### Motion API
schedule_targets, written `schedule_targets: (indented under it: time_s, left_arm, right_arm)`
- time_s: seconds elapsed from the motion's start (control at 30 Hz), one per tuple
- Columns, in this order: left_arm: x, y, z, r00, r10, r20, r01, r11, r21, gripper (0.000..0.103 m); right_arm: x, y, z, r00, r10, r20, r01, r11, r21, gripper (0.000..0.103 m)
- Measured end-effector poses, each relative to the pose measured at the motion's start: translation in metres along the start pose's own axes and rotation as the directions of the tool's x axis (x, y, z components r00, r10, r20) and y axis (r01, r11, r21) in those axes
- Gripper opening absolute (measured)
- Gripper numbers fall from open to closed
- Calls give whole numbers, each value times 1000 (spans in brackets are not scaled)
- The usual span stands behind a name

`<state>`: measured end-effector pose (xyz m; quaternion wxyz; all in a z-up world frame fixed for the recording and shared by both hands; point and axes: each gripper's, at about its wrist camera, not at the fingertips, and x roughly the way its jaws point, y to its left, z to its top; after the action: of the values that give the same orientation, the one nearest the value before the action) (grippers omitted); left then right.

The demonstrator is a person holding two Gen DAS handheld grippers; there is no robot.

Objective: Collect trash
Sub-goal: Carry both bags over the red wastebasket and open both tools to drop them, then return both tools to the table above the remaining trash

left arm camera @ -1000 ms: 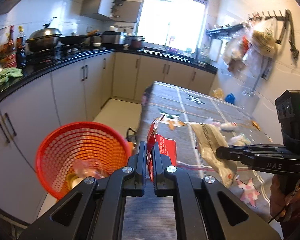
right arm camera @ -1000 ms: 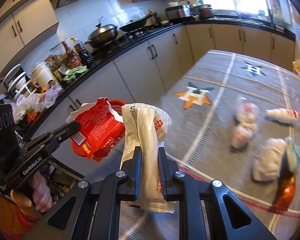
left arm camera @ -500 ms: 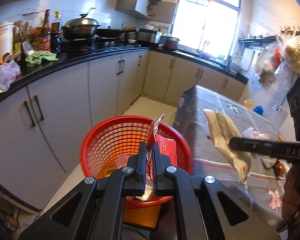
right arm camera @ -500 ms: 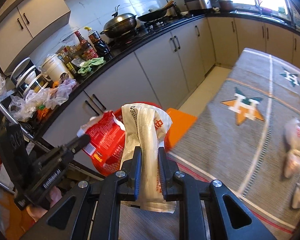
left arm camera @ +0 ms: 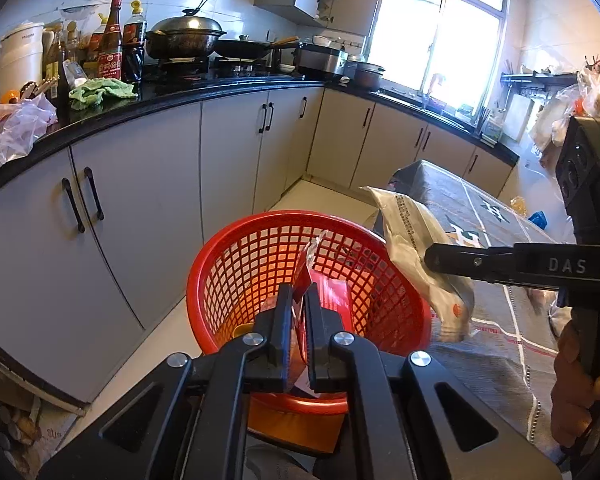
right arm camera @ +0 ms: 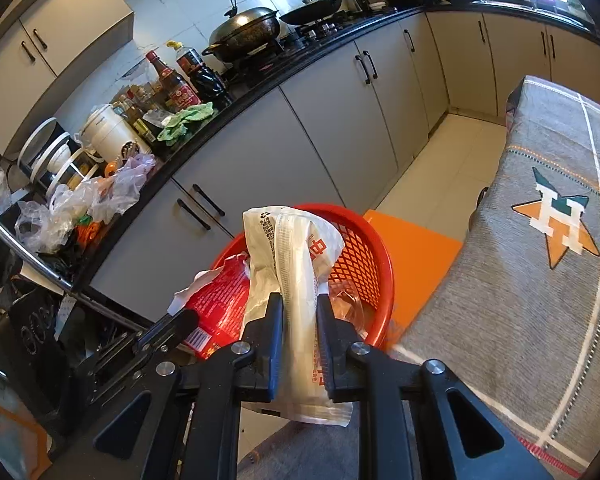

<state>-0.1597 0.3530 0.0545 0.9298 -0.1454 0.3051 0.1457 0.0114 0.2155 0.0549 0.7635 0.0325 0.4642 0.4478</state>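
Left gripper (left arm camera: 298, 312) pinches the red wrapper (left arm camera: 332, 300) tight, right above the red basket (left arm camera: 236, 280). Right gripper (right arm camera: 300, 312) holds the white wrapper (right arm camera: 296, 264) by the rim, jaws opening now. Risk: released there, it could slide outside onto the floor. Only the right wrist view shows the orange stool (right arm camera: 416, 256) beneath; only the left shows a hand (left arm camera: 572, 384)

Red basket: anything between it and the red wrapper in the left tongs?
Nothing. In the left wrist view the red wrapper hangs from the shut left tongs directly over the red basket's open mouth.
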Motion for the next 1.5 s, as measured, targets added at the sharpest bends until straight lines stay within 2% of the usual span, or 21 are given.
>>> schedule_targets:
  time_s: [0.07, 0.1, 0.17, 0.3, 0.4, 0.5, 0.7, 0.8, 1.07, 1.3, 1.43, 1.5]
  left_arm:
    - [0, 0, 0, 1000, 14, 5, -14, 1000, -4, 14]
    - [0, 1, 0, 1000, 12, 6, -12, 1000, -9, 23]
    - [-3, 2, 2, 1000, 17, 18, -17, 1000, -16, 31]
    - [-8, -1, 4, 1000, 8, 22, -8, 1000, -22, 32]
    - [-14, -6, 5, 1000, -2, 31, 3, 1000, -14, 38]
    - [-21, -17, 6, 999, -21, 47, 21, 1000, 7, 42]
    - [-28, -60, 4, 995, -91, 44, 87, 992, 91, 45]
    - [-28, -83, 1, 992, -124, 31, 120, 985, 121, 48]
    - [-25, -160, -17, 973, -227, -50, 232, 944, 234, 50]
    - [-21, -222, -36, 944, -297, -145, 328, 890, 316, 53]
    - [-16, -257, -39, 928, -323, -187, 369, 864, 342, 56]
    - [-12, -270, -40, 922, -330, -202, 383, 858, 344, 58]
  right_arm:
    - [3, -3, 1, 1000, 3, -1, -3, 1000, 16, 23]
    - [3, -5, 1, 1000, 4, -1, -4, 1000, 17, 23]
    - [0, -5, 0, 1000, 11, 7, -11, 1000, 15, 23]
    - [-20, 1, -3, 999, 2, 50, -1, 1000, -20, 23]
    - [-44, 2, -11, 995, -16, 96, 20, 999, -45, 24]
    - [-65, -4, -23, 992, -38, 123, 44, 998, -41, 33]
    - [-106, -21, -54, 983, -101, 153, 108, 994, -35, 36]
    - [-131, -38, -69, 977, -130, 169, 132, 991, 0, 42]
    - [-196, -91, -105, 953, -198, 231, 173, 977, 126, 47]
    - [-260, -160, -146, 909, -314, 274, 233, 928, 289, 49]
    - [-306, -213, -166, 865, -405, 297, 254, 863, 436, 56]
    - [-325, -237, -176, 833, -471, 292, 283, 814, 507, 57]
